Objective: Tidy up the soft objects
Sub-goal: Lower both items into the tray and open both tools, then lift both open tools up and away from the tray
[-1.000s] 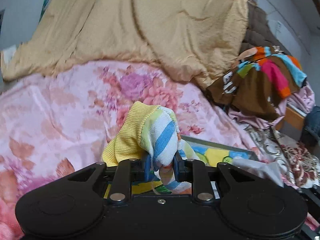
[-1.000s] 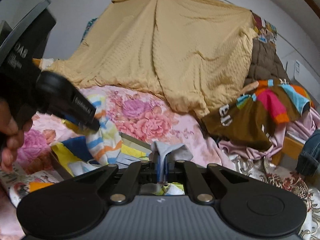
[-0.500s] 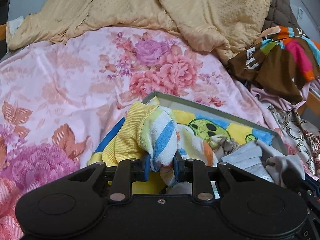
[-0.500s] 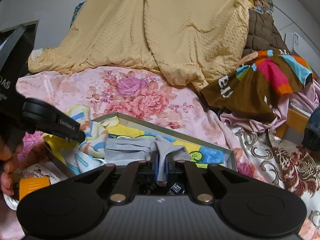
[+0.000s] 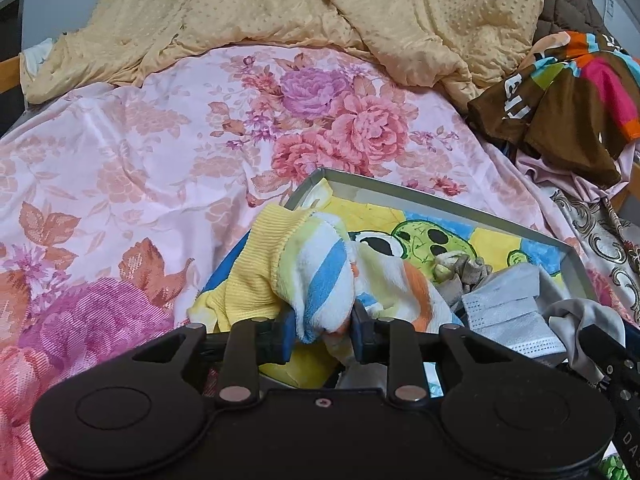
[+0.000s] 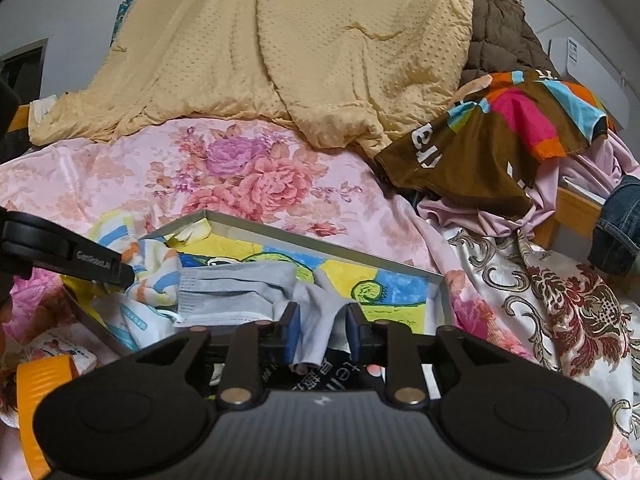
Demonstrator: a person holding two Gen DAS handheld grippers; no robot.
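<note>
A shallow grey box (image 5: 440,204) with a cartoon-print bottom lies on the floral bed sheet. My left gripper (image 5: 322,334) hovers over its near left corner, and its pads still touch a yellow-cuffed striped sock (image 5: 320,272) while the jaws are opening. In the right wrist view, my right gripper (image 6: 322,332) is over the box's (image 6: 320,240) near edge with its jaws opening. A grey cloth (image 6: 320,312) stands loose between the pads, with a gap on each side. A grey face mask (image 6: 228,292) lies in the box beside the sock (image 6: 156,264).
A yellow blanket (image 5: 320,8) is heaped at the back. A brown multicoloured garment (image 6: 500,140) and more clothes pile up on the right, with jeans (image 6: 620,224) at the edge. An orange object (image 6: 36,380) lies near left. The pink floral sheet (image 5: 160,140) stretches left of the box.
The left gripper sank toward the box with the sock. The right gripper's jaws came off the grey cloth, which now rests in the box. Both views tilted downward.
</note>
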